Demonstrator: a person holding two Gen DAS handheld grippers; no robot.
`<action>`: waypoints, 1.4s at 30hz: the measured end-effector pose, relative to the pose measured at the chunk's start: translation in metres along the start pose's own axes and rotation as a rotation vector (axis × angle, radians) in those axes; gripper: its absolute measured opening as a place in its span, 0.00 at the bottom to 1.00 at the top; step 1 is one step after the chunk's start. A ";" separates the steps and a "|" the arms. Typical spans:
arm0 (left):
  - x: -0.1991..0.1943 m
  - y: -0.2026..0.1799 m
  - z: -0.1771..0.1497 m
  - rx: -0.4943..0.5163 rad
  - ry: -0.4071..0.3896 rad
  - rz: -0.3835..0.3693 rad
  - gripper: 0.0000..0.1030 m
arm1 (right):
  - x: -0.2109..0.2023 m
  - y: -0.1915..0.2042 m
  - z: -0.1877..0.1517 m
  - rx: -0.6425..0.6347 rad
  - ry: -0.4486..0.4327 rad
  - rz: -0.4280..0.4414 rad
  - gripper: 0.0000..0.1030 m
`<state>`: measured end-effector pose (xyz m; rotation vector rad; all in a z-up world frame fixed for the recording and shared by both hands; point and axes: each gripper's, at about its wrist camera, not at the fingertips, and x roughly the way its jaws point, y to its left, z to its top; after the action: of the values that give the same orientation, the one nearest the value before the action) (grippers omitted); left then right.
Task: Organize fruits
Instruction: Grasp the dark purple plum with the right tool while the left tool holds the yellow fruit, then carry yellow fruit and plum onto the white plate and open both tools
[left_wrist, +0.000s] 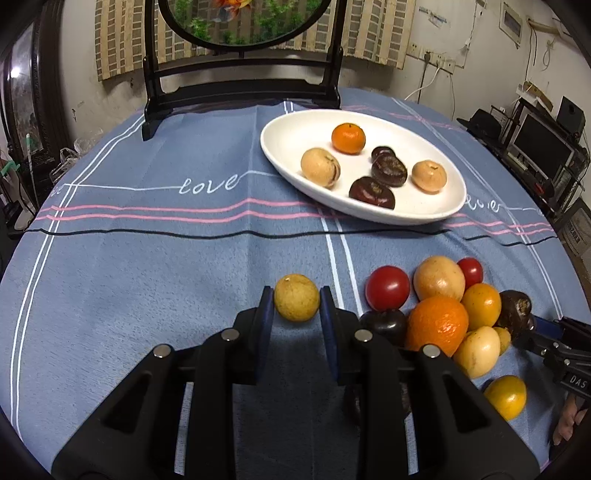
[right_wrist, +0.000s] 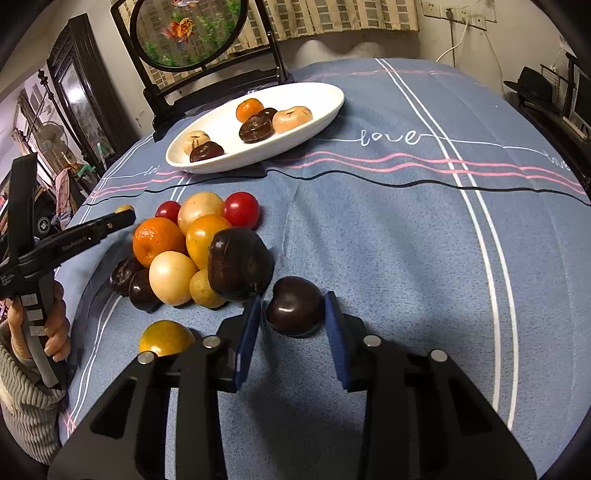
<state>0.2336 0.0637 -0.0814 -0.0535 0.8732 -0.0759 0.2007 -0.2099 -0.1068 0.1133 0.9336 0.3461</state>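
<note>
Left gripper (left_wrist: 296, 301): jaws pinching a small yellow-brown fruit (left_wrist: 296, 297), both blue pads against its sides, low over the blue cloth of the tabletop (left_wrist: 147, 277).

Right gripper (right_wrist: 293, 308): jaws drawn in around a dark purple fruit (right_wrist: 295, 306) that rests on the cloth. The right pad touches it; at the left pad I cannot tell whether a sliver of gap remains.

Loose pile of fruit (right_wrist: 192, 251) just beside the dark purple fruit: oranges, red, yellow, pale and dark pieces, touching one another. One yellow fruit (right_wrist: 166, 338) lies apart, nearer the front edge.

White oval plate (left_wrist: 424, 210) toward the far edge, before a black-framed round stand (left_wrist: 240, 74). It holds an orange, two tan fruits and three dark ones.

A hand (right_wrist: 55, 332) in a ribbed sleeve grips the left handle.
</note>
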 end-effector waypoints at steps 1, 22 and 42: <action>0.001 0.000 0.000 -0.001 0.005 0.004 0.25 | 0.002 0.000 0.003 -0.004 -0.010 -0.010 0.29; 0.000 0.000 0.000 0.002 -0.026 0.007 0.24 | -0.014 -0.007 0.003 0.013 -0.096 -0.005 0.29; 0.048 -0.015 0.135 -0.049 -0.071 0.011 0.24 | 0.027 0.057 0.132 -0.097 -0.130 0.059 0.29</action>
<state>0.3675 0.0469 -0.0301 -0.0961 0.8047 -0.0420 0.3071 -0.1402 -0.0352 0.0733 0.7845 0.4330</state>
